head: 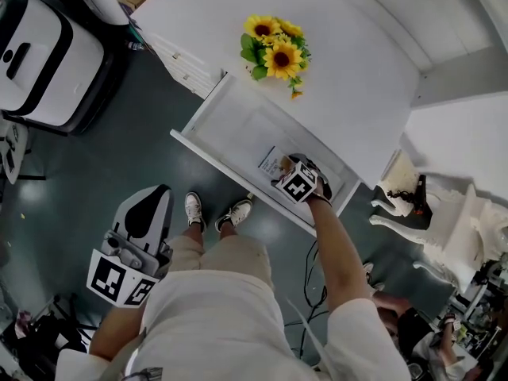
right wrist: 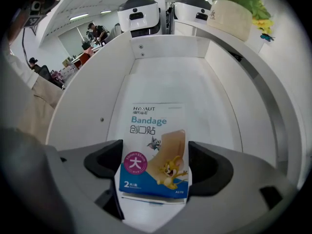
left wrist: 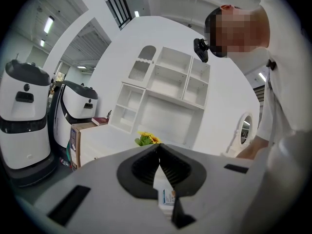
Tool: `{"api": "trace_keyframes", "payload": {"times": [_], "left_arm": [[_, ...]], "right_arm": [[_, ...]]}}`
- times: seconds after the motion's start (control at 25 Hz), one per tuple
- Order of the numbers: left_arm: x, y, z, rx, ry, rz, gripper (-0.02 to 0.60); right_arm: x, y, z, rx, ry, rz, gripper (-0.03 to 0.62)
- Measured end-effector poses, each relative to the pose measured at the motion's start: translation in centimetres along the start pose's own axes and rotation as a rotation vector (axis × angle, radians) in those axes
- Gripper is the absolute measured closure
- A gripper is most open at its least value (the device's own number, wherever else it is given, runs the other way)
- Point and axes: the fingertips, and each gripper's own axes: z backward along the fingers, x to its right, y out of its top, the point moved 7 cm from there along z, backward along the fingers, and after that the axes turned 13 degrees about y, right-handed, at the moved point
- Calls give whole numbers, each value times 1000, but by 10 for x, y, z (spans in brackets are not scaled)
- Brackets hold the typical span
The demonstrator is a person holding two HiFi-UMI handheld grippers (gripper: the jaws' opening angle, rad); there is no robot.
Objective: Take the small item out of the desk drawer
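White desk (head: 357,70) over a dark floor (head: 95,173), sunflowers (head: 275,50) in a pot on the top just behind the drawer (head: 238,125), and that drawer is pulled right out towards the person's feet, so everything in it is on show. Almost nothing is in there, just a bandage packet (right wrist: 153,150) lying flat on the drawer floor, towards the front wall and the right-hand end as the person stands

The right gripper (right wrist: 155,164) is plunged steeply down into the drawer from above, which makes sense: that's the only clear way in past the front wall. Its jaws are spread wide and have the packet between them, one pad against each long edge. It's taken across its width because a thin flat packet gives nothing else to pinch. I'd call this the grasp itself, with the lift out of the drawer not yet done

Well clear of the drawer, down by the person's left leg, the left gripper (left wrist: 158,150) is parked out of the way, pointing roughly level at a white shelf unit (left wrist: 165,87). Its jaws meet at the tips. A small printed scrap (left wrist: 168,197) shows in the gap near their base, and I can't tell what it is or whether it's held
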Motion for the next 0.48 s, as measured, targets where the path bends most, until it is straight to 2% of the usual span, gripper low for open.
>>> {"api": "trace_keyframes", "payload": {"times": [0.16,0.48], "left_arm": [[-5,5,-1,1,-36,-9,565],[3,19,-16,12,-174,-27,566]], "right_arm": [[-4,1,11,42,-46,-56,161],[-21,2,51,164,-145,-164,161]]}}
